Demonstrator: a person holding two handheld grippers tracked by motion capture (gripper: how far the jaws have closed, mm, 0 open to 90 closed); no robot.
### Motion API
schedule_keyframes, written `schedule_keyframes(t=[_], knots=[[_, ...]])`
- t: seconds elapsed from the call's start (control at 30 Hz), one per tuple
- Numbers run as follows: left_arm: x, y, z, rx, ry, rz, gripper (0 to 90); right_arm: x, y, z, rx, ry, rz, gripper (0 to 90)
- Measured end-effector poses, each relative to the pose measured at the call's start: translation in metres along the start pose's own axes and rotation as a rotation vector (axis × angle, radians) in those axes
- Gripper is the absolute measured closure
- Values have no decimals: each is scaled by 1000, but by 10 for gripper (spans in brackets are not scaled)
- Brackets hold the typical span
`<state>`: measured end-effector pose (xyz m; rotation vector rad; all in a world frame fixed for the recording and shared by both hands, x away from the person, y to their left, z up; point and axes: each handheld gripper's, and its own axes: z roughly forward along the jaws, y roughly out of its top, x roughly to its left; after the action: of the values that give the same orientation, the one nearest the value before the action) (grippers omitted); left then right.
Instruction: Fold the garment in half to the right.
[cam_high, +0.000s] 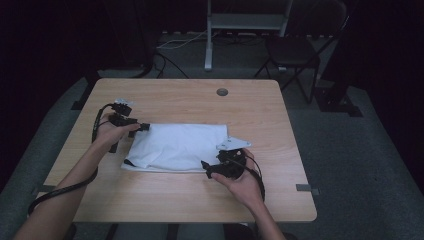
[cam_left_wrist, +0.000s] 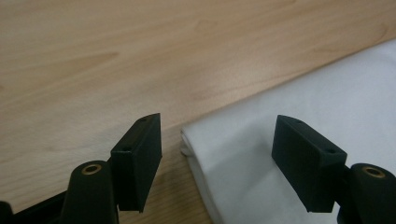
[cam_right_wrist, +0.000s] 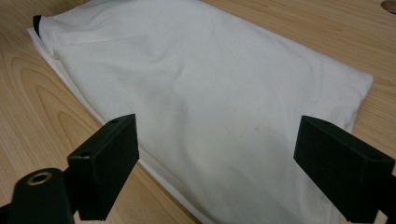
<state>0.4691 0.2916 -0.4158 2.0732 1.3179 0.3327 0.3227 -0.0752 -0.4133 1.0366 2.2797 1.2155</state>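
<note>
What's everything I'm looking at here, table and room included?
Cloth: one, white, folded, mid-table.
Table: one, light wood, centre.
Grommet: one, grey, far side of the table.
Chair: one, dark, behind the table.
Stand: one, pale grey, beside the chair.
Cables: some, on the floor at the back.
Left tool: one, black, open, at the cloth's far left corner.
Right tool: one, black, open, at the cloth's near edge.
Forearms: two, entering from the bottom.

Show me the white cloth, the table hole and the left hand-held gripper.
cloth (cam_high: 177, 146), high view, middle of the folded fabric
hole (cam_high: 222, 92), high view, its centre
left hand-held gripper (cam_high: 145, 127), high view, jaw tips
</note>
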Motion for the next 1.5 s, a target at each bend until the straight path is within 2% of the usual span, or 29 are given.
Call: schedule_keyframes(t=[0.1,0.27,0.43,0.63,0.73,0.9,1.0,1.2,1.37,1.5], knots=[[-2,-2,6,13,-5,5,381,2,1,0,2,5,0,135],[0,-3,9,-23,10,4,513,5,2,3,10,10,-14,135],[0,-8,9,-64,58,14,661,8,3,8,23,21,-28,135],[1,-11,7,-78,10,-26,773,21,13,19,37,63,-85,135],[2,-11,1,-105,-6,-30,817,27,18,25,40,83,-106,135],[-1,-7,-11,-156,-25,-50,833,34,30,33,47,103,-144,135],[-3,-6,-16,-173,-20,-44,850,38,38,37,49,105,-163,135],[-10,-2,-25,-181,-13,-13,857,51,57,52,57,139,-197,135],[-13,4,-34,-174,9,11,858,63,66,67,71,168,-220,135],[-14,7,-38,-169,15,9,858,72,72,78,77,181,-232,135]])
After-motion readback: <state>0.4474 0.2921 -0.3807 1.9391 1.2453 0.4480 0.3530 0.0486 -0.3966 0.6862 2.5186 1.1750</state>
